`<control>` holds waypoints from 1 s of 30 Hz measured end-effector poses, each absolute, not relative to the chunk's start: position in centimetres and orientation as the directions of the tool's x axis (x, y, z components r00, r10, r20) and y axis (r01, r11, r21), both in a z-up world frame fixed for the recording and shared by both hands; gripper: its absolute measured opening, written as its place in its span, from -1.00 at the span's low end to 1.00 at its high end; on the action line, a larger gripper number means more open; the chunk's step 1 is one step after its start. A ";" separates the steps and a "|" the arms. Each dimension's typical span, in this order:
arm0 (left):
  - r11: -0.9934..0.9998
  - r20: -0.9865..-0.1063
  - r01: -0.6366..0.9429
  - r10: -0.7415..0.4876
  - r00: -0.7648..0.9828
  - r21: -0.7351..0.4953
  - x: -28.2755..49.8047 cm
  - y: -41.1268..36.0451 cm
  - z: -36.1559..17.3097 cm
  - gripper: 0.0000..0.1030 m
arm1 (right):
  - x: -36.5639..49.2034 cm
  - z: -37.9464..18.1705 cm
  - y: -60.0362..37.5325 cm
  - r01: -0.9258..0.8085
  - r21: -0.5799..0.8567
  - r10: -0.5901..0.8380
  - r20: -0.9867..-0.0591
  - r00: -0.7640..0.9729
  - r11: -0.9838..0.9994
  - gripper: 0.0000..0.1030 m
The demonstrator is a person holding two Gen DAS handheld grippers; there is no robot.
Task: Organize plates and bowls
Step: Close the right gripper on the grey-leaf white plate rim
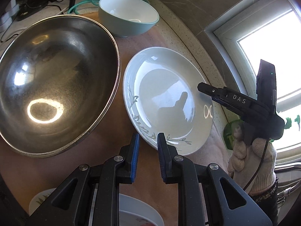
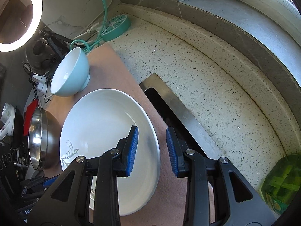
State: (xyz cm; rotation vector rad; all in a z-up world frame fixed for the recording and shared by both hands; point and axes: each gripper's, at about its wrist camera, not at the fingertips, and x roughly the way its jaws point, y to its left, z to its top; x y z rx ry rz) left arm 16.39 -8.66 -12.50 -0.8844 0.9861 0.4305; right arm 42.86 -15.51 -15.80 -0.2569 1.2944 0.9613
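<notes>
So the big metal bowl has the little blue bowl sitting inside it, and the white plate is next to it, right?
Not quite. The little blue bowl is not inside the big metal bowl; it stands on the pink mat behind it, and the metal bowl holds nothing. The left wrist view shows this. The white plate does lie next to the metal bowl.

Left hand-held gripper (image 1: 148,138) parted, empty; right hand-held gripper (image 2: 152,131) wider apart, empty, gloved hand (image 1: 252,150) gripping it

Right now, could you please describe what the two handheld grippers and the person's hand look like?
Both the left gripper and right gripper have black angular frames, silver pivot bolts and ribbed blue pads. The right gripper bears white "DAS" lettering and a dark trailing cable; a cream knitted glove covers its hand.
</notes>
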 end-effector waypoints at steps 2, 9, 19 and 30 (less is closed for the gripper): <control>0.592 -0.863 -0.679 -0.059 0.501 -0.435 16.6 -8.5 -12.7 -0.66 | 42.9 -15.9 -15.3 -0.721 0.345 0.456 -0.889 -0.045 0.601 -0.39; 0.576 -0.861 -0.690 -0.049 0.506 -0.438 16.4 -7.9 -13.1 -0.66 | 42.7 -16.3 -14.3 -0.742 0.330 0.441 -0.896 -0.052 0.584 -0.60; 0.617 -0.867 -0.674 -0.028 0.498 -0.407 16.9 -8.3 -12.9 -0.54 | 42.3 -15.8 -14.9 -0.741 0.333 0.444 -0.895 -0.053 0.583 -0.68; 0.655 -0.863 -0.641 -0.034 0.504 -0.400 16.5 -8.7 -12.6 -0.54 | 41.2 -15.4 -18.4 -0.703 0.343 0.444 -0.895 -0.043 0.623 -0.75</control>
